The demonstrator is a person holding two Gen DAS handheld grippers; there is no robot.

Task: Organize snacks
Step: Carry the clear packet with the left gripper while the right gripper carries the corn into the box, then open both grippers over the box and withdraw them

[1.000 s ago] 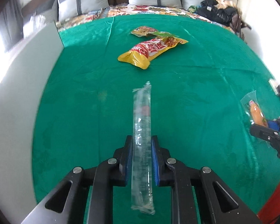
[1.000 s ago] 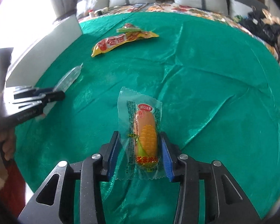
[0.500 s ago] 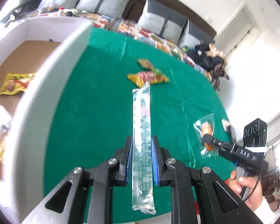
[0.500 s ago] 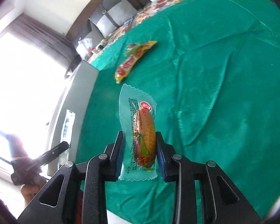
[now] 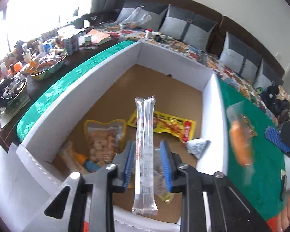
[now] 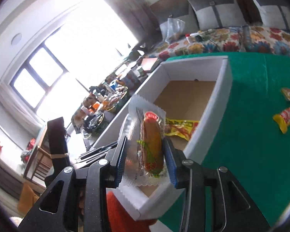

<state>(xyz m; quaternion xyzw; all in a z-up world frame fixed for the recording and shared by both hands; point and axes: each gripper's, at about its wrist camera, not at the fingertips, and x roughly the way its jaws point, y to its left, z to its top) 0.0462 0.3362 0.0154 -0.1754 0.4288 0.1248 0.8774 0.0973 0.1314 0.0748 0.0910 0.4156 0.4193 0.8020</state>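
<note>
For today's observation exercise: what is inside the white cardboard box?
Inside the white box lie a yellow packet, a clear bag of pale snacks, a grey foil sachet and more wrappers near the front. The long clear stick pack between the open left gripper jaws hides some.

Both grippers' fingers (image 5: 165,161) apparently parted.

Box (image 5: 114,73) sits on the bench (image 5: 261,174) under the left jaws, stick pack (image 5: 145,145) between them; packets (image 5: 104,137) lie inside below. Corn pack (image 6: 150,145) between right jaws, over the box's near end.
</note>
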